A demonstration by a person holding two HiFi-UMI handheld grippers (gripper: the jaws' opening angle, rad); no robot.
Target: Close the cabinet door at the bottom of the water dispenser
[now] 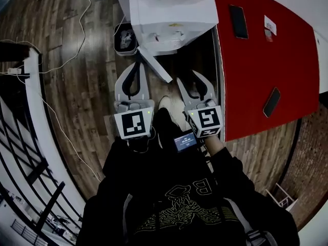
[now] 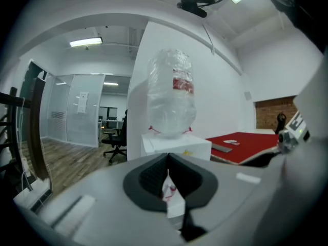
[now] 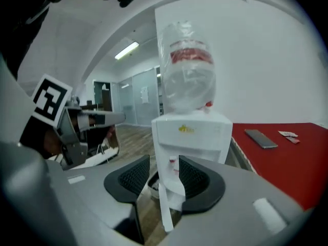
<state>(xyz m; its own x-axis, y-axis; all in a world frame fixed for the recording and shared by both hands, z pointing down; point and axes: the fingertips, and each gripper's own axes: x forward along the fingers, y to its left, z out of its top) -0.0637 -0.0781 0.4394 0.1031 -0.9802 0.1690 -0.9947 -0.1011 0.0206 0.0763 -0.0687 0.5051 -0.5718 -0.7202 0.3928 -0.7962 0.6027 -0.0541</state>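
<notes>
Trouble lay mostly in the thin free edge of the white cabinet door (image 1: pixel 156 65). My right gripper (image 1: pixel 190 80) had its jaws apart with nothing between them. Had I pushed there, the edge could have slid into the gap and jammed, or skidded off a pad. My left gripper (image 1: pixel 135 65) had its jaws together, empty, just left of the door. A hard shove might also have rocked the white water dispenser (image 1: pixel 169 19) and its clear plastic bottle (image 3: pixel 187 70). The red table (image 1: pixel 256 76) stood close on the right, easy to knock. The door stood swung out from the dispenser's base. Its long axis was upright and its free edge pointed toward me, between the two grippers.
</notes>
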